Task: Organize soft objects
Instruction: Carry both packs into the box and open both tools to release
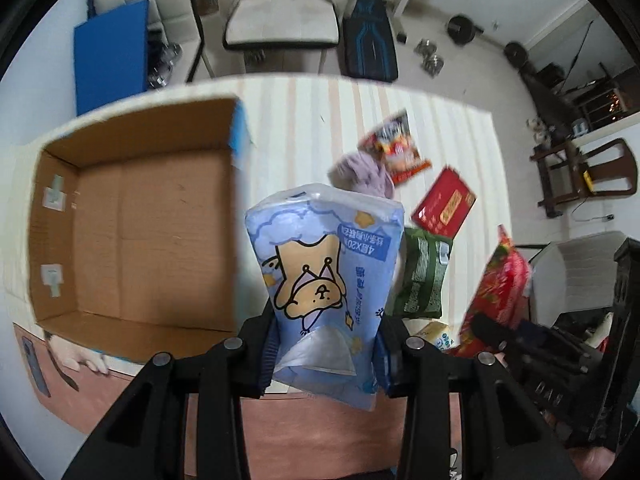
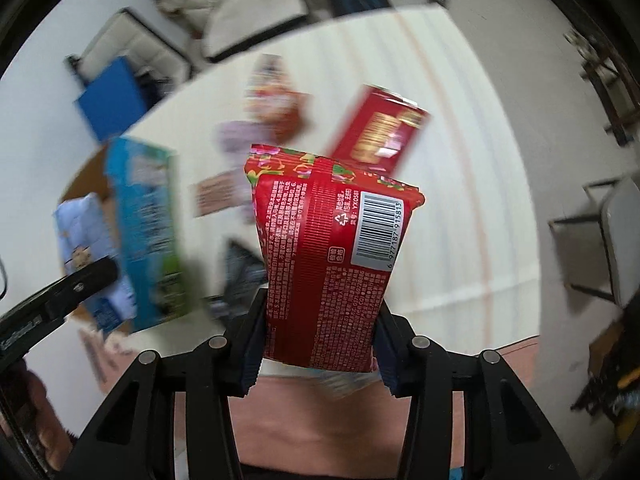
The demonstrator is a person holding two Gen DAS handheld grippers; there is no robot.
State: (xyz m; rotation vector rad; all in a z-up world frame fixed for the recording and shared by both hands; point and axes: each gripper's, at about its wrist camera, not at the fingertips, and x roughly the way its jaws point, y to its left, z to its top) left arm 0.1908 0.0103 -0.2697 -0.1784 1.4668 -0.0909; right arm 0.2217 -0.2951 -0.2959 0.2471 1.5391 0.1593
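My left gripper is shut on a blue tissue pack with a cartoon dog, held up above the table just right of an open cardboard box. My right gripper is shut on a red floral soft pack with a barcode, lifted over the striped tablecloth. The same red pack and the right gripper's body show at the right of the left wrist view. The tissue pack and the box appear blurred at the left of the right wrist view.
On the table lie a purple cloth, a colourful snack bag, a flat red box and a green packet. Beyond the far table edge stand a white chair and a blue board.
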